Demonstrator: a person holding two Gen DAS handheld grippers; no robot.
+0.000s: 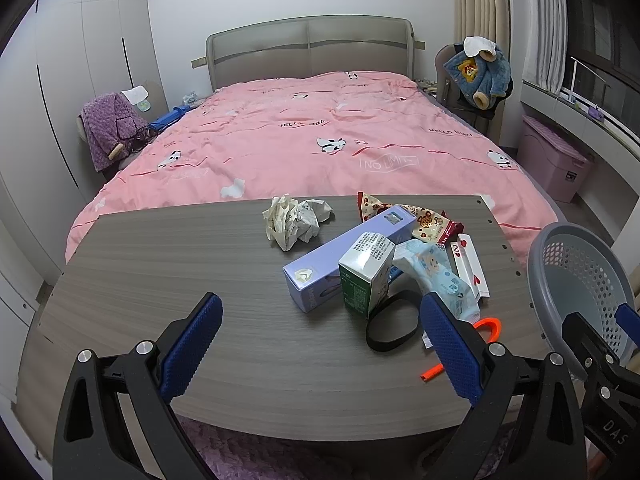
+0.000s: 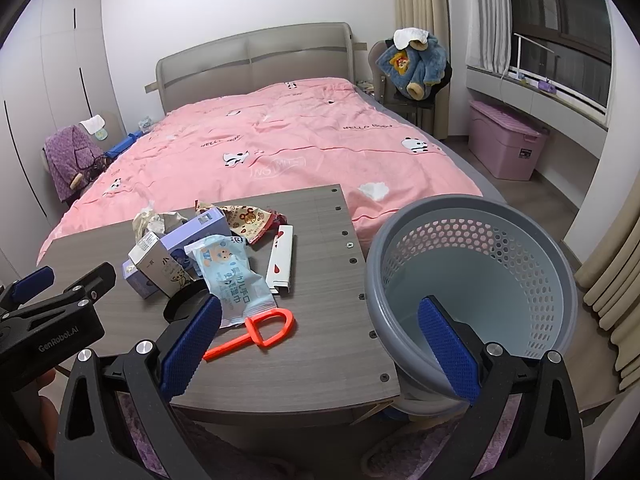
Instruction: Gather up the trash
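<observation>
- Left wrist view: the left gripper (image 1: pixel 320 340) hovers low over the near edge of the grey table (image 1: pixel 160 280), fingers wide apart with nothing between them
- The trash sits in a loose heap right of the table's middle: crumpled paper (image 1: pixel 296 220) lies a little apart at the far side, very light and springy, so a pinch across its bulk should do
- The lilac box (image 1: pixel 348 254) and the green-and-white carton (image 1: pixel 366 276) lean against each other; both look like light, stiff card, likely empty, best gripped across their narrow faces
- The black band (image 1: pixel 390 326) lies flat by the carton, thin and hard to get under
- Right wrist view: the right gripper (image 2: pixel 320 340) has its fingers spread and empty, one over the table edge, the other over the grey basket (image 2: pixel 472 208) standing just beside the table
- The blue wipes packet (image 2: pixel 232 276) is soft, slick film; gripping its crinkled end seems safest
- The orange plastic piece (image 2: pixel 266 330) lies nearest, rigid and thin; take it by its loop
- The snack wrapper (image 2: pixel 250 220) and the playing cards (image 2: pixel 280 260) lie flat, light and slippery
</observation>
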